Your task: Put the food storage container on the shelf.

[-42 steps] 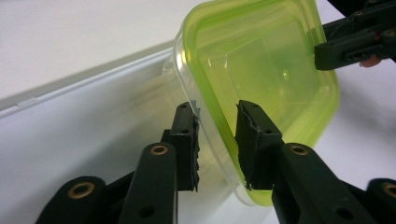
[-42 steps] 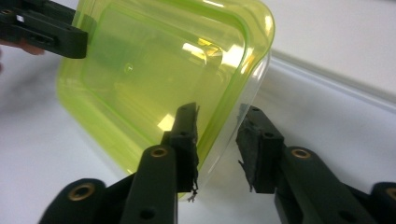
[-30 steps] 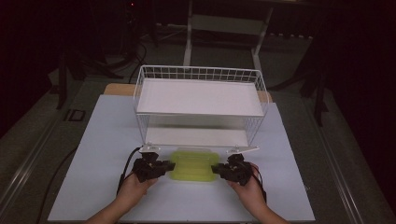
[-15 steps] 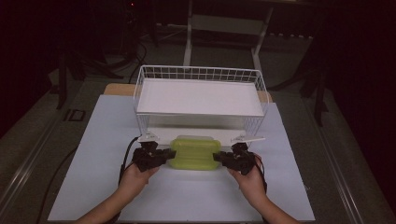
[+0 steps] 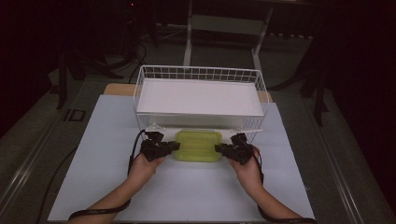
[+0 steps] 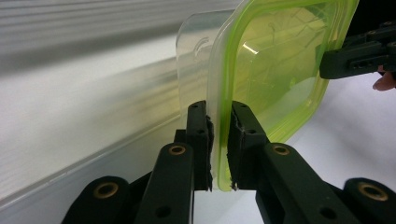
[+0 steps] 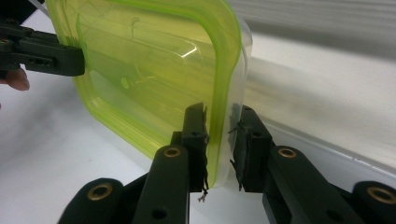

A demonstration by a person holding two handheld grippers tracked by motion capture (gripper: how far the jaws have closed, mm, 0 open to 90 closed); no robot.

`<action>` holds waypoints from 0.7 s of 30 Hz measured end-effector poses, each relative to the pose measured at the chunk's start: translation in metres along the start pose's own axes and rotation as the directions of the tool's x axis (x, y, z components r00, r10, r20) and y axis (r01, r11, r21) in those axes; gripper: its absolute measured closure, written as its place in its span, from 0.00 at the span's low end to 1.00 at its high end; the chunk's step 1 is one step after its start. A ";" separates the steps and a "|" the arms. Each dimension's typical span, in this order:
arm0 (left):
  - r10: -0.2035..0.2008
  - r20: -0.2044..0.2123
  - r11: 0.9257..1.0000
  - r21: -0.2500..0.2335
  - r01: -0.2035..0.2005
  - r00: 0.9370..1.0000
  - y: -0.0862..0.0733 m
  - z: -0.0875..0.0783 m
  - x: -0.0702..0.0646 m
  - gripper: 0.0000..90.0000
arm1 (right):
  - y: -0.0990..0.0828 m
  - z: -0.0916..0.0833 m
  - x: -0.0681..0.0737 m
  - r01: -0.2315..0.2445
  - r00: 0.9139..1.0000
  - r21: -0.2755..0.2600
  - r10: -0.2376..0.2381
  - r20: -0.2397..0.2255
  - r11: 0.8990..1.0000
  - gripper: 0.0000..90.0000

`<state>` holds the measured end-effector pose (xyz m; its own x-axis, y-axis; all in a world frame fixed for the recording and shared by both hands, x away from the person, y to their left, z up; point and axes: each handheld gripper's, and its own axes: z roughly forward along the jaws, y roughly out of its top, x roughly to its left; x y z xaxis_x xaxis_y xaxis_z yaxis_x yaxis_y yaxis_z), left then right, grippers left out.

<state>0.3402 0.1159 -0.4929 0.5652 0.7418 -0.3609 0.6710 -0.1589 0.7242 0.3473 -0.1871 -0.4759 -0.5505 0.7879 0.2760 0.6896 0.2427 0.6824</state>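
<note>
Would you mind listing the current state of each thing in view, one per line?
Green-lidded container: lid on, held at both ends, front of it under the rack's edge.
Left gripper: shut on the container's left rim.
Right gripper: shut on the container's right rim.
Wire rack: upright on the table, white tray on top with nothing on it.
Table: covered by a white sheet.

The letters "ID" can be read on a dark floor mat point(image 5: 74, 115) left of the table point(image 5: 107, 140); no other text is legible.
</note>
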 end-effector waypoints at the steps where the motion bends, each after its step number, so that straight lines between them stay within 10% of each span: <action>1: 0.000 0.000 1.000 -0.001 0.000 1.000 0.000 0.001 0.001 0.89 | 0.000 0.001 -0.001 -0.001 1.000 0.001 0.001 0.004 1.000 0.85; 21: -0.026 -0.006 0.999 -0.047 0.025 1.000 0.009 0.016 0.016 0.87 | 0.010 0.018 -0.011 0.010 0.998 -0.047 -0.007 0.069 0.999 0.84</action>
<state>0.3630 0.1157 -0.5017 0.5450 0.7495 -0.3758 0.6617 -0.1092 0.7418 0.3685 -0.1828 -0.4840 -0.5211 0.8236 0.2238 0.6614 0.2239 0.7158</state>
